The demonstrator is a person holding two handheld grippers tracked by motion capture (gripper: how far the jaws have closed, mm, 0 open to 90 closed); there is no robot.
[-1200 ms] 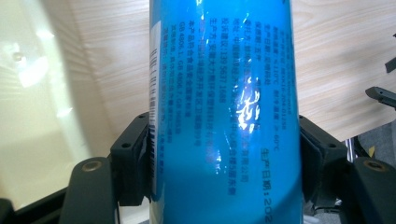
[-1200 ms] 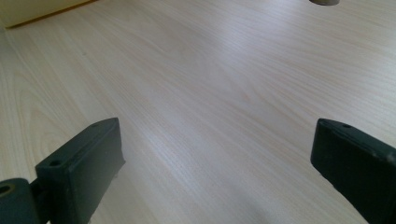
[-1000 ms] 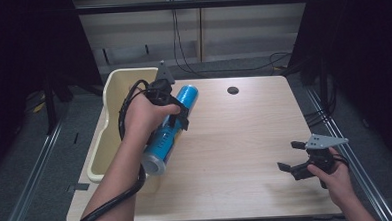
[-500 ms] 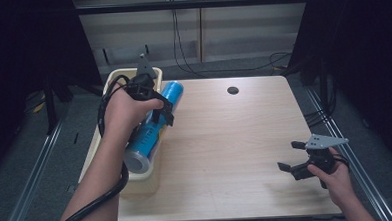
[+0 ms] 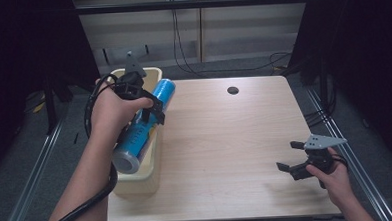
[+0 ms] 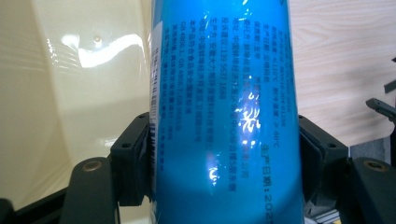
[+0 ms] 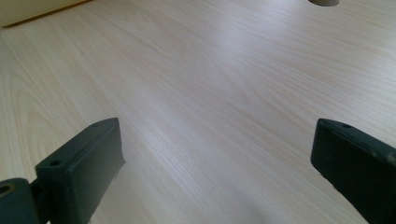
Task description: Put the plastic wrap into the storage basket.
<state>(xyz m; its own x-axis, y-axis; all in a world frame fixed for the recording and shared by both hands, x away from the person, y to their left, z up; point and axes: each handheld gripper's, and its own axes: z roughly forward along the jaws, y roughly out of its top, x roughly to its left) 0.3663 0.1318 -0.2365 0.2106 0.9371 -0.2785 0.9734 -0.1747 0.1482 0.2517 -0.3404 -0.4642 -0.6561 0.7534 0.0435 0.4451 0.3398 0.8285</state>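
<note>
Left hand-held gripper (image 5: 151, 110) pinches blue canister (image 5: 143, 124), cream bin (image 5: 154, 165) directly beneath; release apparently left. Right hand-held gripper (image 5: 295, 157) spread, idle above surface (image 5: 225, 139).

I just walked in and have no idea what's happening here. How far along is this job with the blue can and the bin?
Done: the left hand-held gripper has the blue can clamped and raised over the cream bin beside the table. In hand: carrying it, one end above the bin. Left, probably: lowering and releasing it. The right hand-held gripper is open, empty, over bare wood.
</note>
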